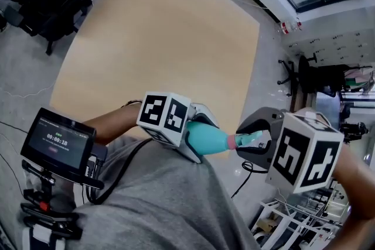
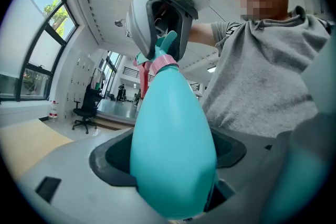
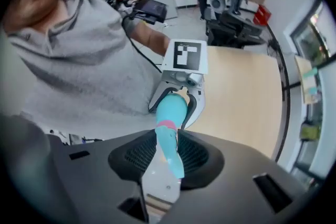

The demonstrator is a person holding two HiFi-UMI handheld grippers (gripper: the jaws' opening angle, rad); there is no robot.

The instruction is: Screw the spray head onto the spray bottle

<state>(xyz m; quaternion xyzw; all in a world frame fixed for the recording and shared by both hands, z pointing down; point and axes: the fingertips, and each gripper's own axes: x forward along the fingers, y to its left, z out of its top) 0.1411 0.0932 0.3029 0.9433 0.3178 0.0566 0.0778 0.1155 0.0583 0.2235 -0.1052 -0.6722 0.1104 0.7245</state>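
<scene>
I hold a teal spray bottle (image 1: 206,139) level in front of the person's grey shirt, above the near edge of the table. My left gripper (image 1: 199,135) is shut on its fat body, which fills the left gripper view (image 2: 173,155). A pink collar (image 1: 234,141) rings the bottle's neck. On it sits the teal spray head (image 1: 252,138), with my right gripper (image 1: 256,139) shut around it. In the right gripper view the spray head (image 3: 171,152) lies between the jaws, with the collar (image 3: 167,125) and bottle (image 3: 171,107) beyond. How far the collar is threaded on I cannot tell.
A bare light wooden table (image 1: 158,38) lies ahead. Black office chairs (image 1: 53,3) stand at its far left. A small screen device (image 1: 58,140) on a mount sits by the person's left arm, with a black cable (image 1: 120,170) running across the shirt.
</scene>
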